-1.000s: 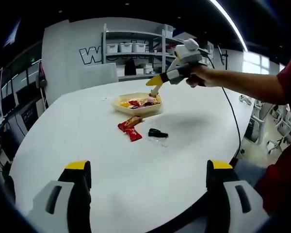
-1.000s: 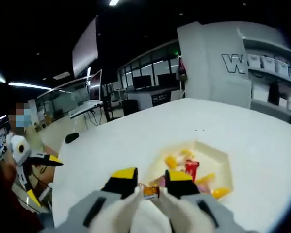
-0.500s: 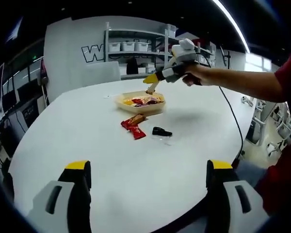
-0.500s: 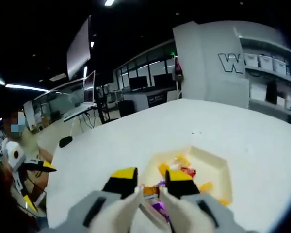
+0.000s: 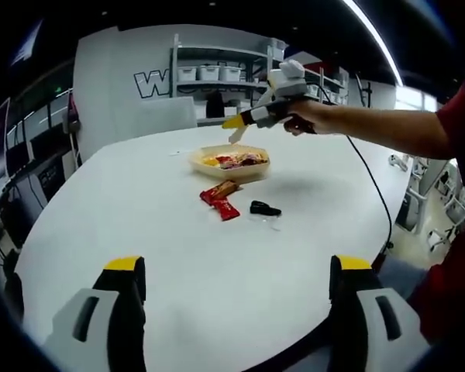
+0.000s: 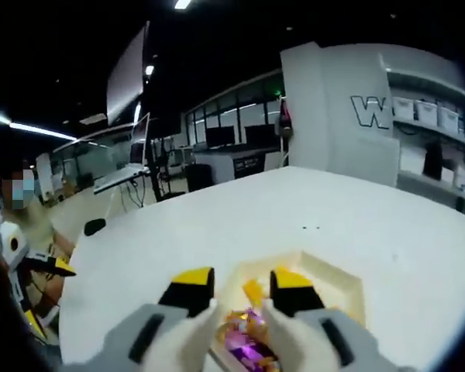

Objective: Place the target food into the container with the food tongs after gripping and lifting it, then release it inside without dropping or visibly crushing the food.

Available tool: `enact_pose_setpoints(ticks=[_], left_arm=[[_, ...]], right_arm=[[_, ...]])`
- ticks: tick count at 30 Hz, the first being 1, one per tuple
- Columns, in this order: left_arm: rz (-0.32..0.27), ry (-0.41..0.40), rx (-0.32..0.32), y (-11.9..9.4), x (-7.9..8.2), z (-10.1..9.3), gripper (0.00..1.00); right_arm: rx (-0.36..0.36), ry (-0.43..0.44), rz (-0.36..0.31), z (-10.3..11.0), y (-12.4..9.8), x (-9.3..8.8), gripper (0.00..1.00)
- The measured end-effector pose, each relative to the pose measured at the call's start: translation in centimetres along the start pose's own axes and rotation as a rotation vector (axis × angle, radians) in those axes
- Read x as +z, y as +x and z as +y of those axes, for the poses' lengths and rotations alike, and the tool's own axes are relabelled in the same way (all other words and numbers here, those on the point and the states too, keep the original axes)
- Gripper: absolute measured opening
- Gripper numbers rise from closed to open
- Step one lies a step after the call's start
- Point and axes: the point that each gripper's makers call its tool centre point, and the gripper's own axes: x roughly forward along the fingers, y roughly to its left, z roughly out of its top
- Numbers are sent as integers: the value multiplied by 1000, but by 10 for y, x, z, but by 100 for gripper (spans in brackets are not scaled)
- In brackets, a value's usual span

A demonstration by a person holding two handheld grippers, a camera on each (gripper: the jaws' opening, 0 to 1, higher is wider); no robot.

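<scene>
A cream tray holding wrapped sweets sits at the far middle of the white table. My right gripper, in a person's hand, hovers just above the tray's back edge. In the right gripper view its yellow-tipped jaws stand apart and open, looking down into the tray. Orange and purple sweets lie in the tray below the gap. My left gripper stays low at the near table edge, jaws wide open with nothing between them. It also appears at the left edge of the right gripper view.
Two red snack packets and a small black object lie on the table in front of the tray. A cable hangs off the right edge. Shelving stands behind the table. A dark object lies at the table's far-left edge.
The right gripper's jaws have spread, and the orange sweet that was pinched between them now lies in the tray. The right gripper has lifted a little above the tray.
</scene>
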Motion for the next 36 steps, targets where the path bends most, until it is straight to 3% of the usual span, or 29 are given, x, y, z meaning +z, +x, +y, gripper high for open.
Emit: enact_pose_setpoints(ticks=[21,36], left_arm=[[-13,6,-5,-2,3,-3,96],[-21,13,-5,-4,6,-7,96]], right_arm=[[30,4,16,15,-10,2,22],[89,-16,55,33,3,-7,22]])
